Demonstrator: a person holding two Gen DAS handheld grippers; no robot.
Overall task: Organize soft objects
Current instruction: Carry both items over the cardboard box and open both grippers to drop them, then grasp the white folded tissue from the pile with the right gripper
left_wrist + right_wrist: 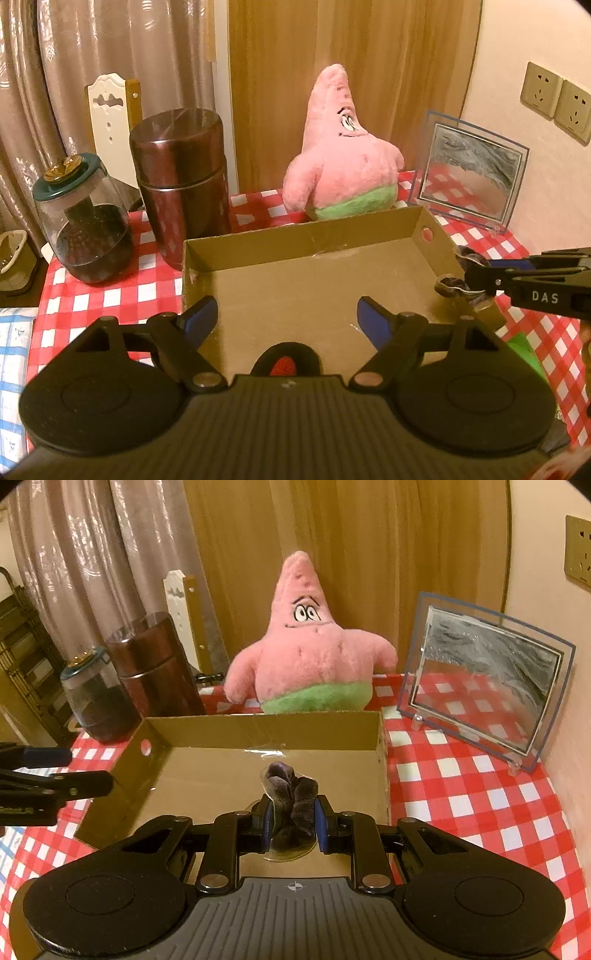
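**Velvet scrunchie held over the box**

Cardboard box (236, 734) is flanked by both tools. The left gripper (286, 319) is spread wide, nothing between its fingers. The right gripper (294, 825) is clamped on the dark scrunchie (291, 794), held above the box floor.

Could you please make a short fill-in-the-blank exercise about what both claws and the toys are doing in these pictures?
1. The right claw is shut on a dark velvet ____.
2. The left claw is ____ and holds nothing.
3. The pink star plush stands ____ the cardboard box, outside it.
4. The picture frame stands on the ____ tablecloth.

Missing words: scrunchie; open; behind; checkered
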